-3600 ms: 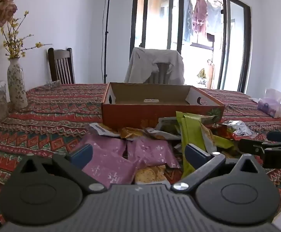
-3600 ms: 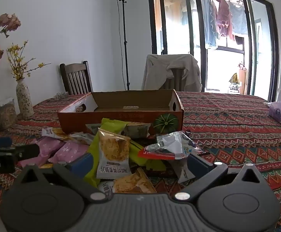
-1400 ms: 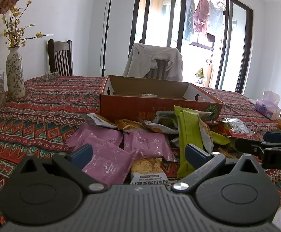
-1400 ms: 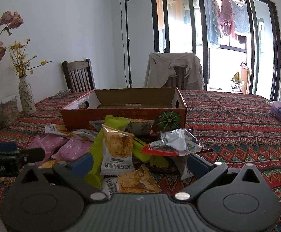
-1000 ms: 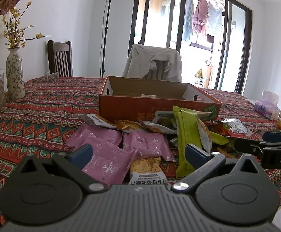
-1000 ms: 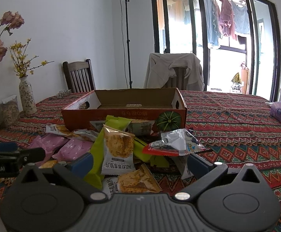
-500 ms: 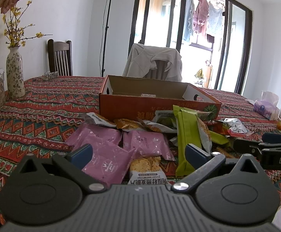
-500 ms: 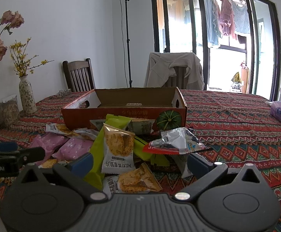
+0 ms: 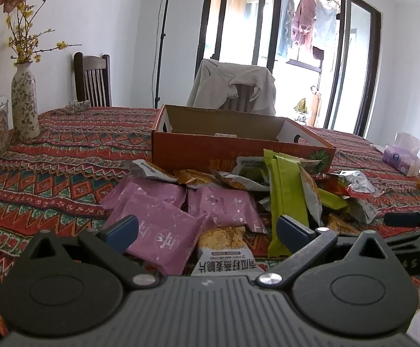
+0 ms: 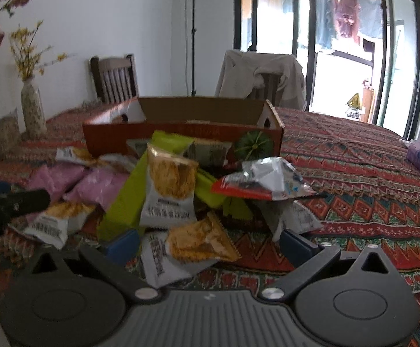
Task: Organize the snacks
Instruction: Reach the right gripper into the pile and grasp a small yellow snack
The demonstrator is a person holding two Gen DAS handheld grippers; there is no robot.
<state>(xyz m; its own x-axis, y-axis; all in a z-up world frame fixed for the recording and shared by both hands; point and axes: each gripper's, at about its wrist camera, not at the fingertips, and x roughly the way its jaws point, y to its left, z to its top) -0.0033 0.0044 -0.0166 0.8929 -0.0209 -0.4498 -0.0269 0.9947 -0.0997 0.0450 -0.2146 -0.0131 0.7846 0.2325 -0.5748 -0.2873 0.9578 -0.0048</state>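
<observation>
1. The left gripper hangs low over the snack pile, fingers wide apart, a cracker packet and a pink packet between them.
2. The right gripper sits fingers apart too, gripping nothing, an orange-fronted packet lying between them.
3. The cardboard box waits on the table just behind the heap.

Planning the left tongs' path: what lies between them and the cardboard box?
In the left wrist view: pink snack packets, then orange-and-silver packets, before the orange cardboard box; left tongs open.
</observation>
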